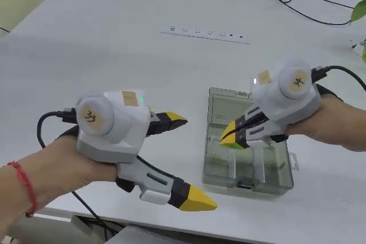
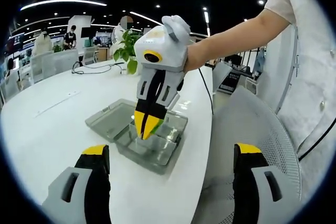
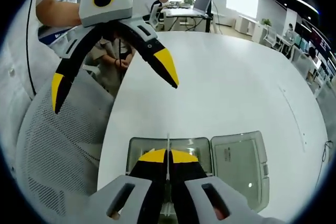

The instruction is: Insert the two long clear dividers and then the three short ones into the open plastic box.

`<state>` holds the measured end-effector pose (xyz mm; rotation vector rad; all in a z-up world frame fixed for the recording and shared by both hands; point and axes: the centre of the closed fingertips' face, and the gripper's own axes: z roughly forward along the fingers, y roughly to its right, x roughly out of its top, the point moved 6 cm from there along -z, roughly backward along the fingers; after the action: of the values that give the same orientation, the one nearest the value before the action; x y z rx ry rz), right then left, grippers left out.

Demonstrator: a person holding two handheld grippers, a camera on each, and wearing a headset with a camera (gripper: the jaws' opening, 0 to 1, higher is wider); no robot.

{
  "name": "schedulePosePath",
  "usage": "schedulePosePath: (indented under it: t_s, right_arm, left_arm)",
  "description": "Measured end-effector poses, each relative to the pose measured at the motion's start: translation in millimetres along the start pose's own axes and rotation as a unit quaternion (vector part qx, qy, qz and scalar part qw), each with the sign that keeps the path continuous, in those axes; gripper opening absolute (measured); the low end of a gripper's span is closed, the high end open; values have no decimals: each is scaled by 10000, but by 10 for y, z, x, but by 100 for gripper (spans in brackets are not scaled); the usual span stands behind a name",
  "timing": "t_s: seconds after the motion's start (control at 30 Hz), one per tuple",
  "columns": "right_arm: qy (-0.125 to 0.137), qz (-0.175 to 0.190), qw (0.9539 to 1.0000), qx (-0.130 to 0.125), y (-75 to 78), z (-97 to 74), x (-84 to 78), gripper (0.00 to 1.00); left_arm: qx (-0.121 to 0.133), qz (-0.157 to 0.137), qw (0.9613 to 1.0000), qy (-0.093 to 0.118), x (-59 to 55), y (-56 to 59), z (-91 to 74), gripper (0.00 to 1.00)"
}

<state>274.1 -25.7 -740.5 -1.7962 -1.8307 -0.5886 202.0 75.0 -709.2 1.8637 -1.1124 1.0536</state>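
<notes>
1. Right gripper [image 1: 230, 137]: yellow-tipped jaws pinched on a thin, flat clear plastic divider [image 3: 168, 142], held edge-on over the box.
2. Open translucent grey-green rectangular plastic box [image 1: 275, 185] sits on the smooth white table [image 1: 114, 44], lid lying flat.
3. Left gripper [image 1: 187, 161]: jaws wide apart, beside the box.

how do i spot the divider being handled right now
On the white table, near its front edge, sits an open clear box with its lid laid flat. Over it the right gripper is shut on the divider, a thin clear strip seen edge-on between yellow tips. The left gripper, open beside it, holds nothing.
</notes>
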Motion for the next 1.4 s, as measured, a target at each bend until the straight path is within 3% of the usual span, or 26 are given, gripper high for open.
schedulePosePath:
  t_s: [0.7, 1.4]
  right_arm:
    - [-487, -147, 9987, 8, 23, 188, -83, 3]
    - [-536, -208, 9983, -92, 6, 213, -110, 3]
  left_arm:
    - [173, -5, 9998, -65, -45, -77, -1, 100]
    - [488, -14, 9984, -269, -145, -152, 66, 100]
